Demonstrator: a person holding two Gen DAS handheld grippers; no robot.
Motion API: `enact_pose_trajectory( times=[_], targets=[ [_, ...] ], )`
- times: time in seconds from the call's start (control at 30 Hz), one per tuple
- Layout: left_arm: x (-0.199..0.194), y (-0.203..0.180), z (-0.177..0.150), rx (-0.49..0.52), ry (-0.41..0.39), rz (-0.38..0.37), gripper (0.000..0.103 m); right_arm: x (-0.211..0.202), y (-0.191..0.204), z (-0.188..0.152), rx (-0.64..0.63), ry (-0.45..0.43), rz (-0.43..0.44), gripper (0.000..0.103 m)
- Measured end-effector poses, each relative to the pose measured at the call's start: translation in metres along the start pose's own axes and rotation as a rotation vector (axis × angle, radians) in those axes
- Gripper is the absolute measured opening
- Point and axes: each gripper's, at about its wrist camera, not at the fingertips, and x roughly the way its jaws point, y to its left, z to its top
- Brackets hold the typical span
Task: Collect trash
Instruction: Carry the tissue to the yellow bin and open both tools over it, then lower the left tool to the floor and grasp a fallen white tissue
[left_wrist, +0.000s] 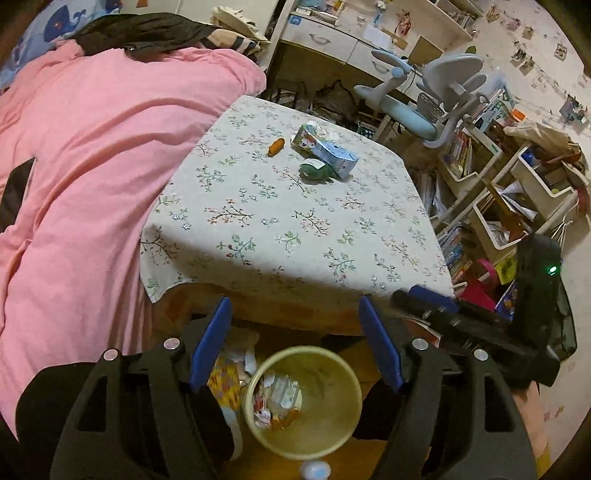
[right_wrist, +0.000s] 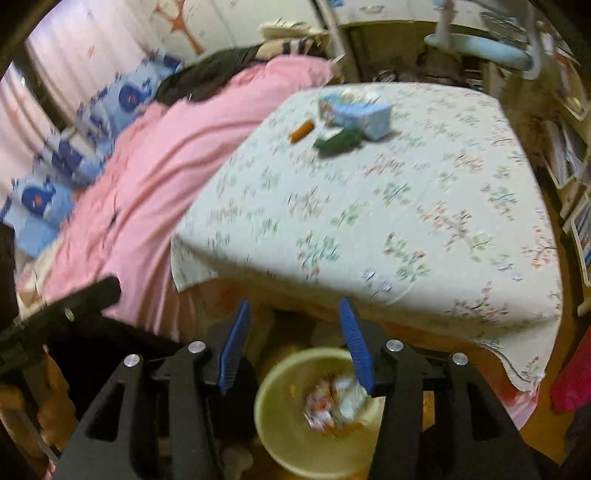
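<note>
A yellow bin (left_wrist: 325, 424) with crumpled wrappers (left_wrist: 275, 402) inside stands on the floor below the table's near edge. My left gripper (left_wrist: 295, 306) is open and empty above it. My right gripper (right_wrist: 295, 310) is also open and empty above the same bin (right_wrist: 280, 443); that view is blurred. On the floral tablecloth (left_wrist: 295, 229) lie a blue carton (left_wrist: 325, 149), a green wrapper (left_wrist: 317, 170) and a small orange piece (left_wrist: 276, 146). They also show in the right wrist view: carton (right_wrist: 360, 112), green wrapper (right_wrist: 338, 142), orange piece (right_wrist: 302, 132).
A bed with a pink blanket (left_wrist: 92, 166) borders the table's left side. A desk chair (left_wrist: 436, 96) and cluttered shelves and bins (left_wrist: 517, 199) stand to the right. The right gripper's body (left_wrist: 480, 317) shows beside my left gripper.
</note>
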Motion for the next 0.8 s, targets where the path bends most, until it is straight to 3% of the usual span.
enact_pose_trajectory(
  times=[0.2, 0.27, 0.3, 0.4, 0.5, 0.6, 0.73, 0.8],
  targets=[
    [0.032, 0.014, -0.022, -0.113, 0.085, 0.080, 0.071, -0.024, -0.007, 0.005, 0.022, -0.094, -0.004, 0.058],
    [0.058, 0.015, -0.038, -0.121, 0.137, 0.120, 0.071, -0.028, -0.013, 0.006, 0.033, -0.111, -0.011, 0.062],
    [0.078, 0.009, -0.047, -0.086, 0.165, 0.191, 0.071, -0.029, -0.019, 0.004, 0.052, -0.119, -0.012, 0.063],
    [0.130, 0.016, -0.067, -0.108, 0.251, 0.252, 0.071, -0.027, -0.032, -0.002, 0.085, -0.118, -0.001, 0.063],
    [0.184, 0.037, -0.089, -0.106, 0.379, 0.359, 0.071, -0.020, -0.047, -0.014, 0.121, -0.083, -0.004, 0.063],
    [0.223, 0.078, -0.109, -0.256, 0.500, 0.421, 0.071, -0.007, -0.067, -0.027, 0.212, -0.022, 0.046, 0.063],
    [0.265, 0.132, -0.135, -0.369, 0.610, 0.529, 0.071, 0.002, -0.076, -0.044, 0.243, 0.043, 0.069, 0.063],
    [0.287, 0.152, -0.149, -0.428, 0.655, 0.543, 0.071, 0.006, -0.082, -0.049, 0.268, 0.068, 0.079, 0.063]
  ],
)
